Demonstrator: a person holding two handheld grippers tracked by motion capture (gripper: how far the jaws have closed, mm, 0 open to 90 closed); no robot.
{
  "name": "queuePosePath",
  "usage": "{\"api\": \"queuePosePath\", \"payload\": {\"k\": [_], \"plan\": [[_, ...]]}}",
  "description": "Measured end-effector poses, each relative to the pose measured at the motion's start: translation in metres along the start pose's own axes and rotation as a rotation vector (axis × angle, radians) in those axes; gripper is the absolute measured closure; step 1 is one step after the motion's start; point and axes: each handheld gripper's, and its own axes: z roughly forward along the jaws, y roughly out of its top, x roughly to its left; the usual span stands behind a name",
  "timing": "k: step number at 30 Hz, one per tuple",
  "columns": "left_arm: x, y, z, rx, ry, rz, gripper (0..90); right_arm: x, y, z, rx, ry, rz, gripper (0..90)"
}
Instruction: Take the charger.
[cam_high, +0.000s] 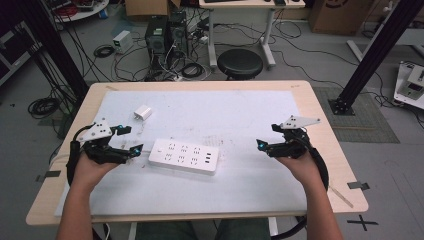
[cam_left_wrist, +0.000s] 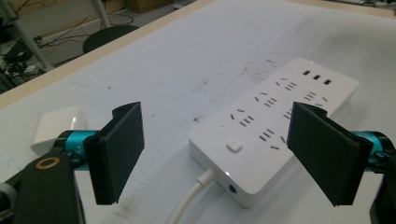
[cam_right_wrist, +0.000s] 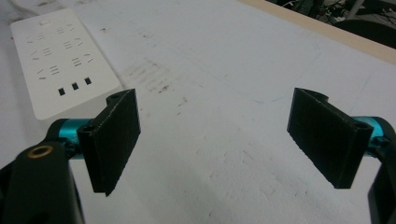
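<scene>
Light wooden table (cam_high: 320, 107) with white sheet (cam_high: 240, 115), grey concrete floor (cam_high: 310, 60) strewn with black cables (cam_high: 42, 106), round black stool (cam_high: 240, 63), black computer towers (cam_high: 166, 35), possibly cardboard boxes (cam_high: 332, 15) behind.

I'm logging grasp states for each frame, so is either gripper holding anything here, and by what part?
Nothing is held. The left gripper and the right gripper are both open and empty; the power strip and the white adapter lie untouched on the table.
</scene>
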Motion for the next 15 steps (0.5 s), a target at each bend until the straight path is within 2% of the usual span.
{"api": "queuePosePath", "payload": {"k": [1,3,6,8,10,11,12,14,15], "plan": [[0.0,0.0,0.0,0.0,0.0,0.0,19.1,0.0,0.0,0.0,0.0,0.0,0.0,17.3],[0.011,0.006,0.006,-0.001,0.025,-0.01,19.0,0.0,0.002,-0.001,0.009,-0.001,0.005,17.3],[0.028,0.011,0.015,0.042,0.07,-0.018,18.9,0.001,0.003,0.0,0.014,-0.001,0.007,17.3],[0.043,0.014,0.024,0.05,0.077,-0.044,18.9,0.001,0.003,0.001,0.018,-0.002,0.002,17.3],[0.058,0.016,0.033,0.079,0.105,-0.057,18.9,0.001,0.004,0.002,0.021,-0.006,-0.002,17.3],[0.058,0.016,0.033,0.079,0.105,-0.057,18.8,0.001,0.004,0.002,0.021,-0.006,-0.002,17.3],[0.072,0.018,0.043,0.103,0.113,-0.076,18.7,0.003,0.003,0.004,0.026,-0.002,0.001,17.3],[0.083,0.019,0.053,0.132,0.134,-0.075,18.7,0.004,0.003,0.005,0.031,-0.006,0.002,17.3],[0.089,0.018,0.059,0.138,0.135,-0.092,18.6,0.004,0.003,0.006,0.036,-0.001,0.002,17.3]]}}
